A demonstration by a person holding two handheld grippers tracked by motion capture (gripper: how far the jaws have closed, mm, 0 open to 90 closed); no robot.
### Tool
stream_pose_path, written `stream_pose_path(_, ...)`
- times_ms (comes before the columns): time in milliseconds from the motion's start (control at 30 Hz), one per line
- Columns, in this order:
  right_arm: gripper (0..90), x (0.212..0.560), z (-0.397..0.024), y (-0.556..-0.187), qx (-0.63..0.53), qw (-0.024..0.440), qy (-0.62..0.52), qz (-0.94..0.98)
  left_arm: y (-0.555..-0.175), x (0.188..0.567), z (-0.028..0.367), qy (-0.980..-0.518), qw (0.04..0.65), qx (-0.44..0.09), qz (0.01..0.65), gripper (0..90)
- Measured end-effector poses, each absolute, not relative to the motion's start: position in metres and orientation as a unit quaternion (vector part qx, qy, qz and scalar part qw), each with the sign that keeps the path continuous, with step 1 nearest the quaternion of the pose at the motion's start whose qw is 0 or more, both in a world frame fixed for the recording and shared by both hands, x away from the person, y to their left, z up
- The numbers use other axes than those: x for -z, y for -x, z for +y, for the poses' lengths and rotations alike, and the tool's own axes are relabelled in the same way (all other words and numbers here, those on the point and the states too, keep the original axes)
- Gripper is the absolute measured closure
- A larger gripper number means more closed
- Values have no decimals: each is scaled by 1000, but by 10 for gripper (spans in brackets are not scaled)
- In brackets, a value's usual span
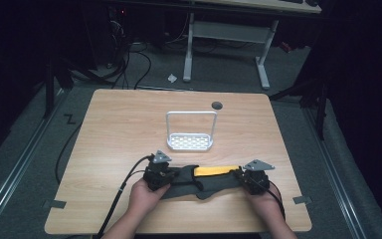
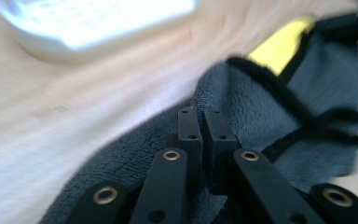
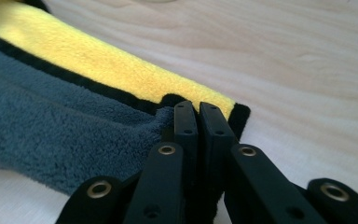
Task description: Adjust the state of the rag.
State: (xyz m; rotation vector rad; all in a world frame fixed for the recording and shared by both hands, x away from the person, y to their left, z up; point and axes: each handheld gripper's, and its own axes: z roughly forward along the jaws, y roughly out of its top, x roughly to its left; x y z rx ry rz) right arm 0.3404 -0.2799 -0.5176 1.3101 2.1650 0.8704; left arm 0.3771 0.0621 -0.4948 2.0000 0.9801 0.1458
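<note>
Both forearms come in from the near edge of the wooden table (image 1: 129,119), one hand behind each gripper. The left hand (image 1: 144,195) holds the left gripper (image 1: 171,177) near the table's front edge, left of its middle, jaws pointing toward the other hand. In the left gripper view its jaws stand pressed together. The right hand (image 1: 264,200) holds the right gripper (image 1: 239,175) right of the table's middle, facing left, jaws likewise closed tight.

grey cloth (image 1: 214,185) with yellow side and black trim, white rack (image 1: 190,142), pale wood-grain table (image 1: 119,134).
</note>
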Motion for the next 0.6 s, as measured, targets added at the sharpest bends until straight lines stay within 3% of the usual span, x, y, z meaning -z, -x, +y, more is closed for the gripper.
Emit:
stream_pose_path(300, 876, 499, -282, -361, -335, 257, -478, 770, -422, 488, 129, -748, 452, -82, 479, 874)
stream_pose_path(600, 876, 497, -301, -310, -343, 254, -474, 770, -434, 515, 159, -734, 428, -79, 522, 873)
